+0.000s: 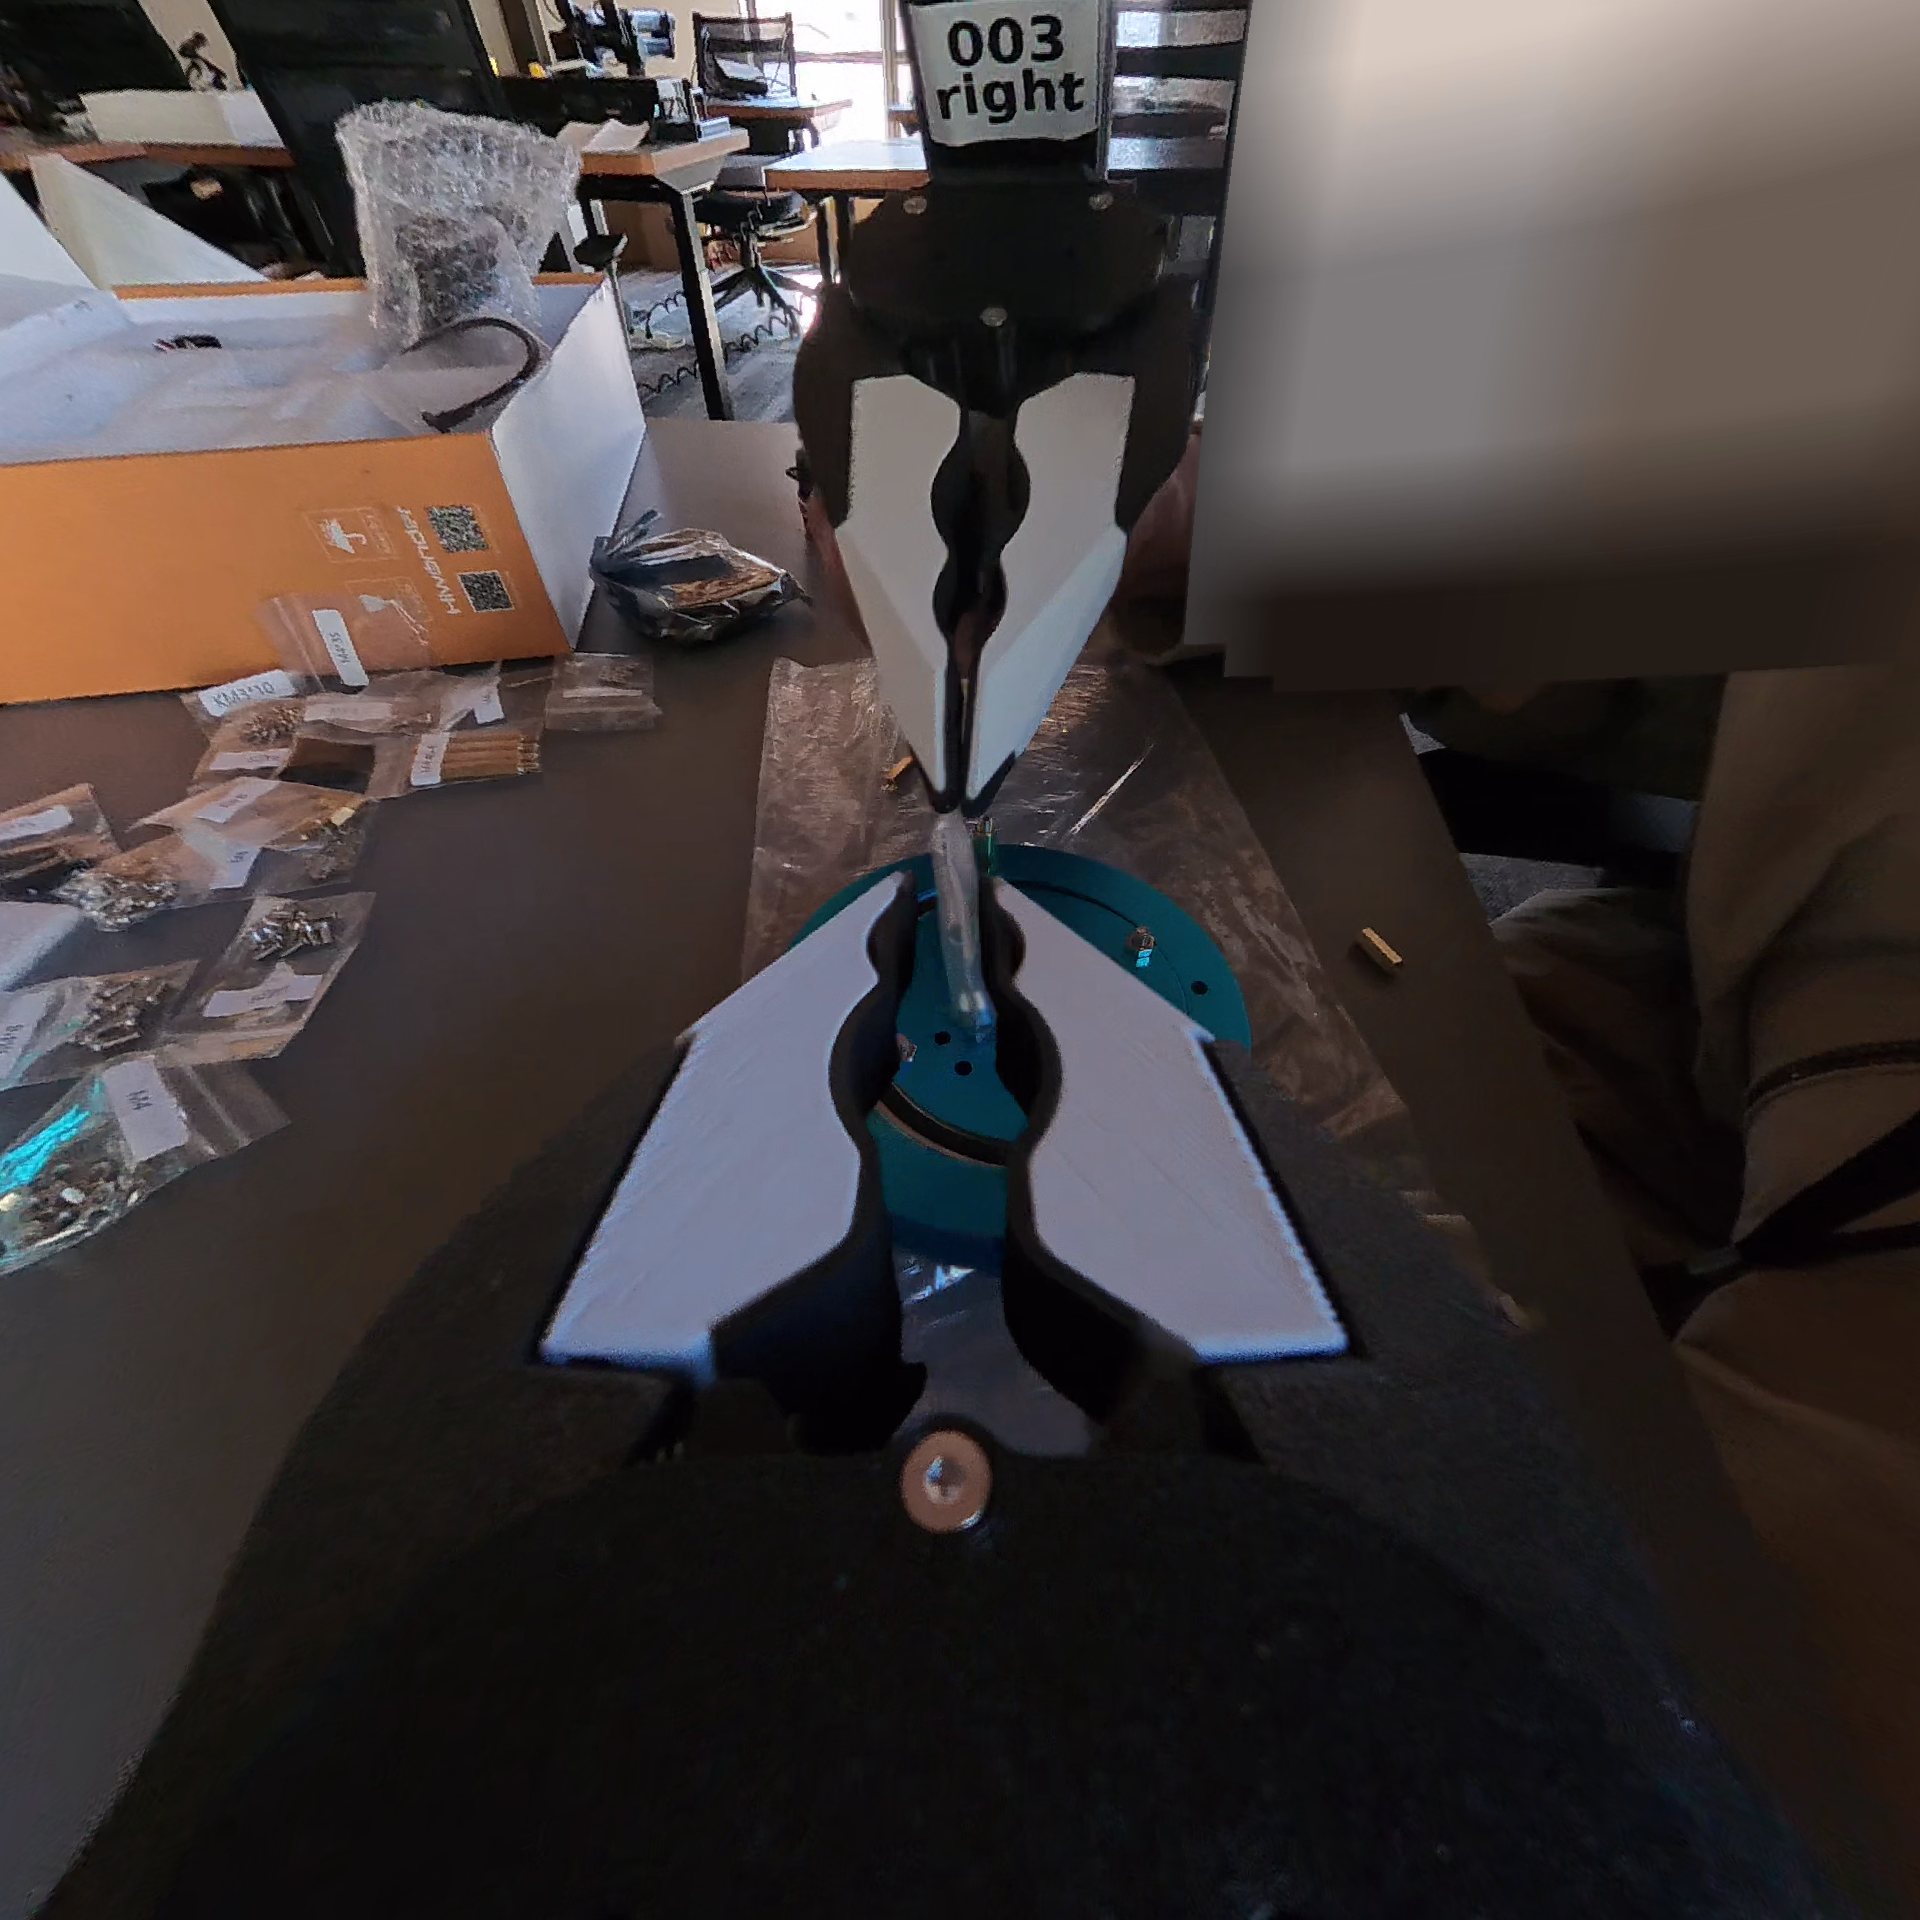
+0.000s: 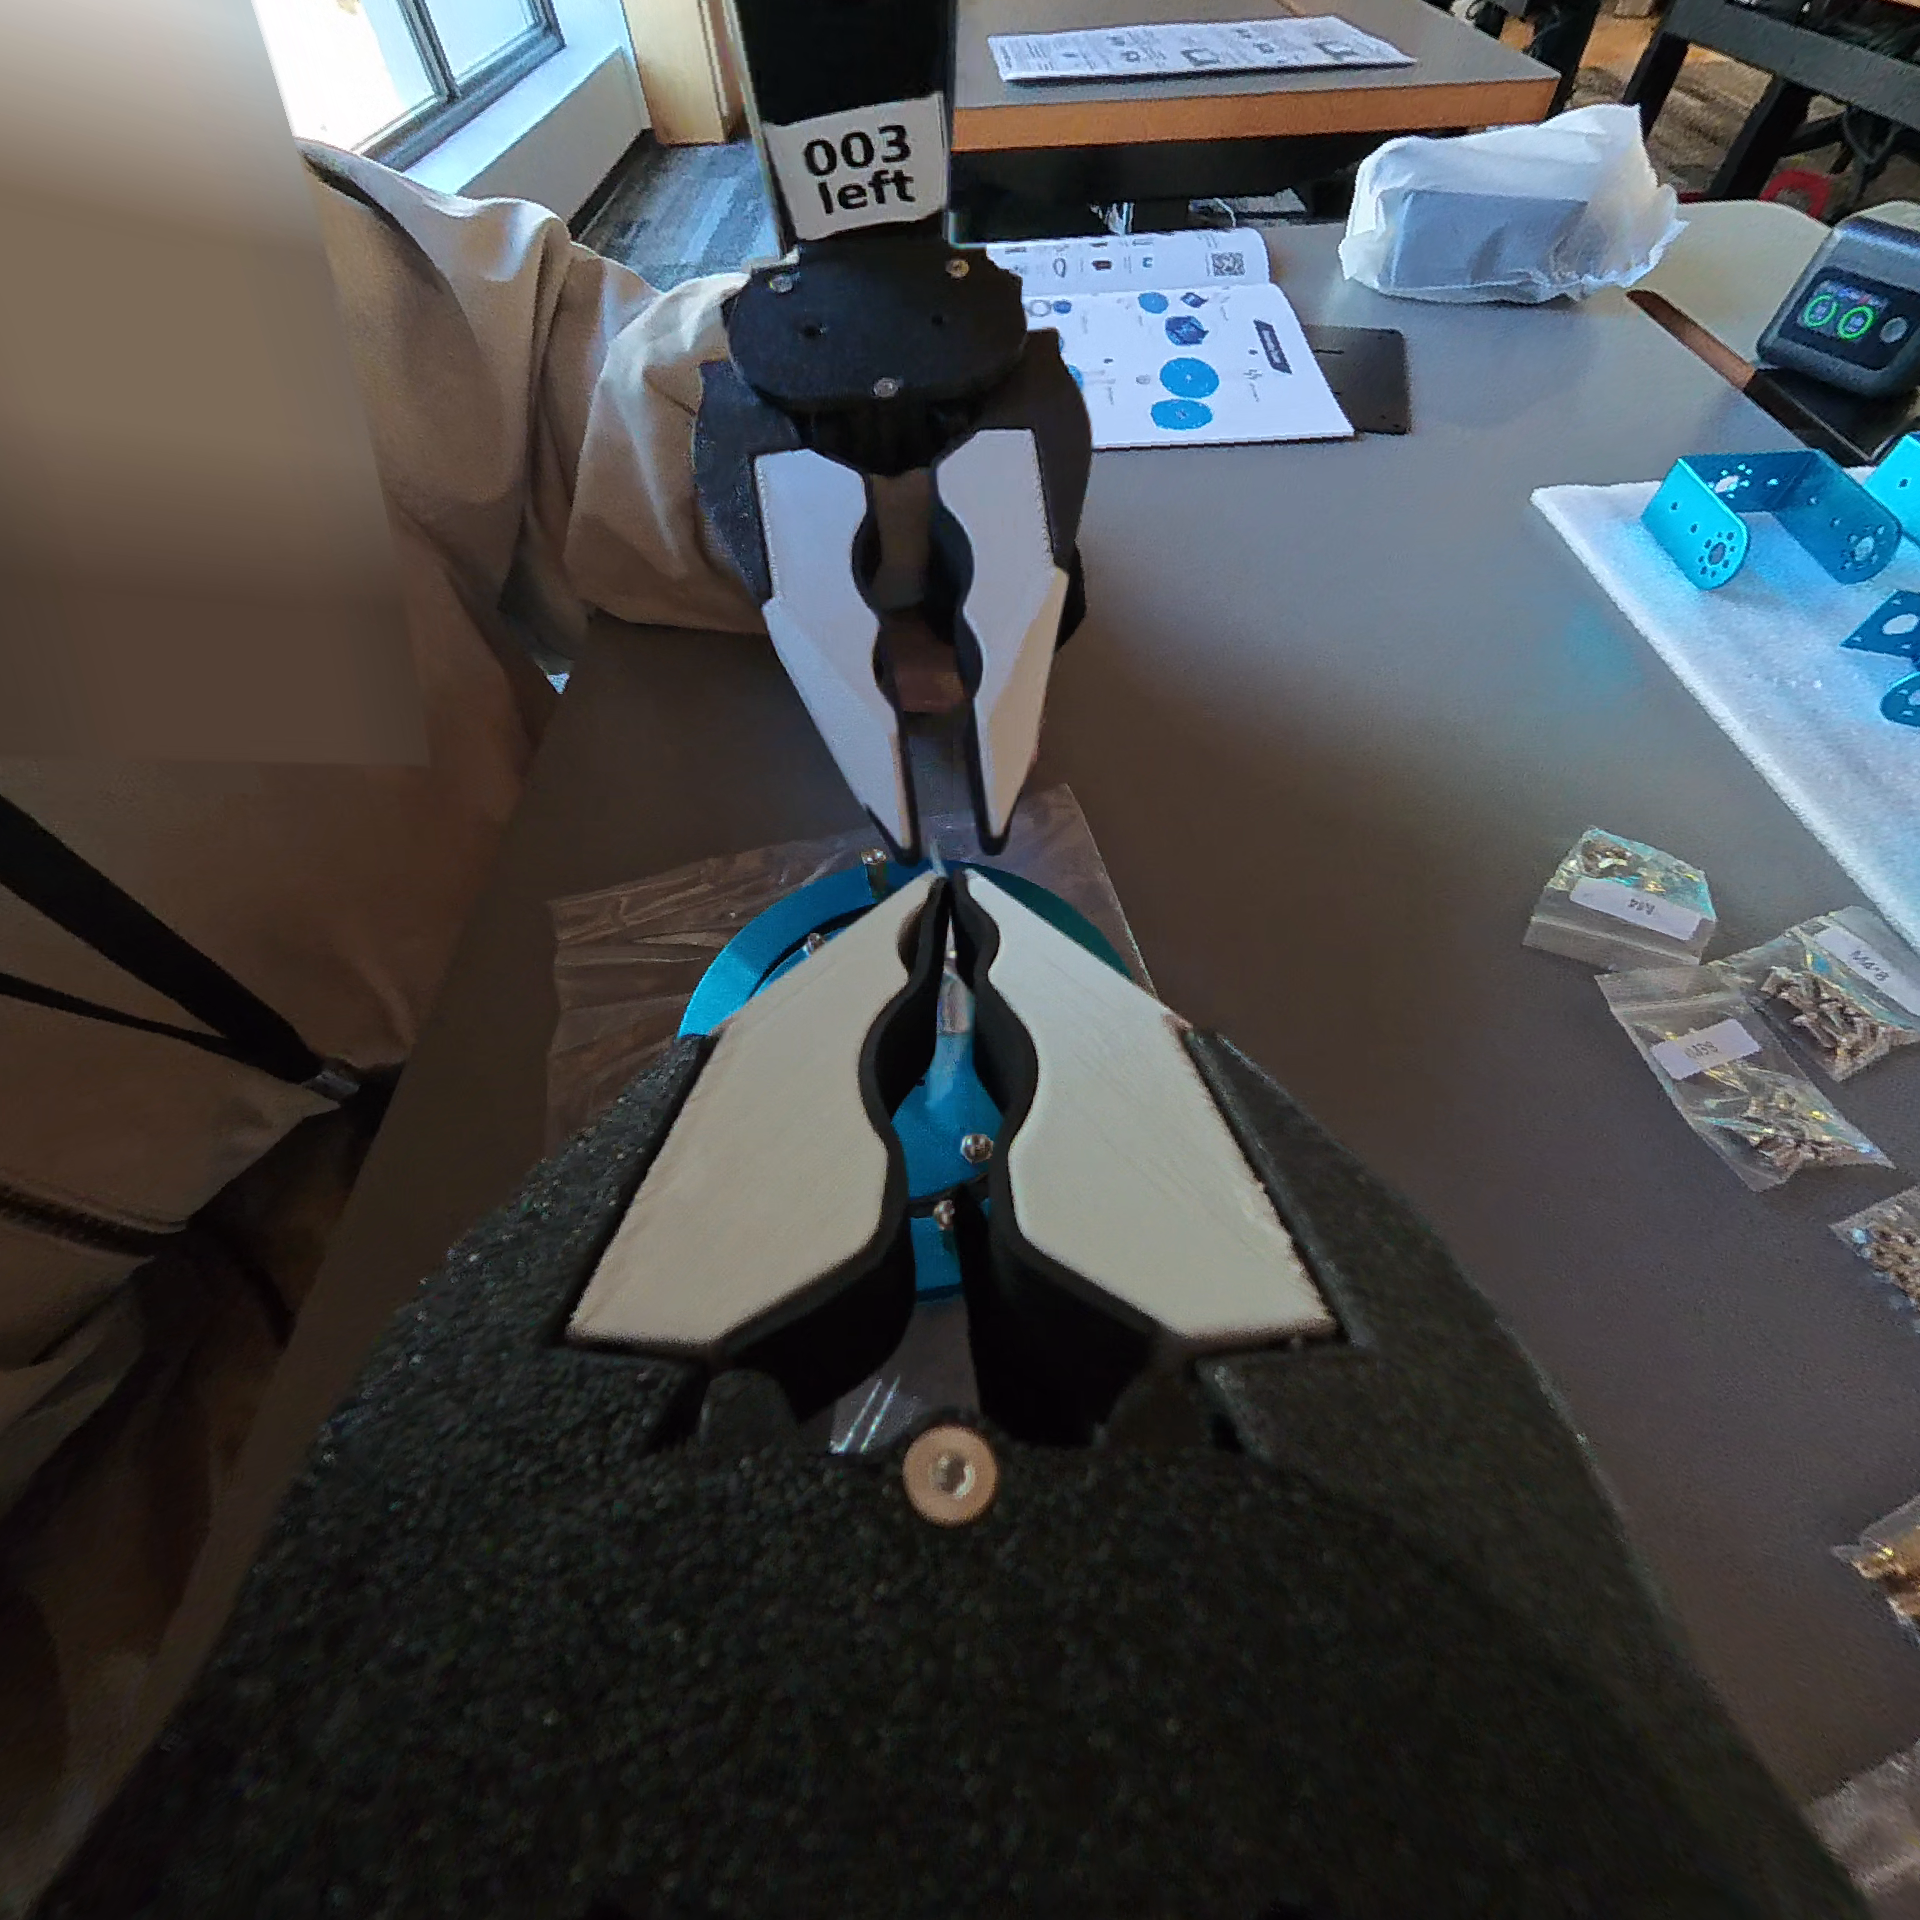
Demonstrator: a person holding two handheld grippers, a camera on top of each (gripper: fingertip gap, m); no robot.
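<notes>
A blue round metal disc (image 1: 1143, 997) lies on a clear plastic sheet (image 1: 831, 748) on the dark table. My right gripper (image 1: 958, 805) comes down from above, shut on a thin clear rod-like tool (image 1: 958, 925) whose lower end rests on the disc near its small holes. My left gripper (image 1: 951, 883) is open by a narrow gap, with its fingertips on either side of the tool just above the disc. In the right wrist view my right gripper (image 2: 951, 883) is closed on the tool (image 2: 951, 1003) over the disc (image 2: 748, 966), and the left gripper (image 2: 948, 842) faces it tip to tip.
An orange and white box (image 1: 260, 561) with a bubble-wrapped item (image 1: 447, 229) stands at the left. Several screw bags (image 1: 260, 935) lie beside it. A booklet (image 2: 1174, 353), blue brackets (image 2: 1766, 520) on white foam, more screw bags (image 2: 1745, 1039) and a person's sleeve (image 2: 499, 436) are nearby.
</notes>
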